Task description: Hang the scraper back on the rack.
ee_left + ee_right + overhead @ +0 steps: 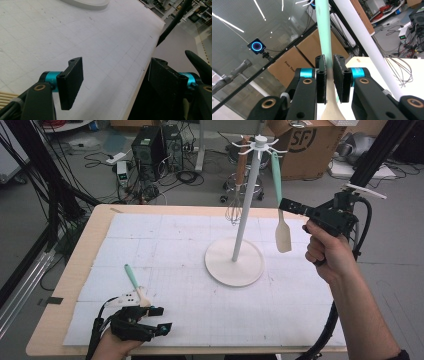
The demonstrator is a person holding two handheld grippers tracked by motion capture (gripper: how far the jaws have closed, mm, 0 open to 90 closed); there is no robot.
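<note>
**Spatula on the rack, right jaws around its handle**

Spatula [281, 215], mint-handled with a cream blade, hangs from a hook of the white stand [246, 210] over the table [65, 285]. The right gripper [329, 75] has its jaws around the handle, narrowly spread, one pad touching it. A whisk [235, 205] hangs on the stand's far side. Near the front edge, the left gripper [112, 82] rests wide open beside a second spatula [135, 282] lying flat.

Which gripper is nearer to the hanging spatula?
Right. The right gripper has its jaws around the spatula hanging from the stand; the left gripper is far off, low at the table's near edge.
</note>
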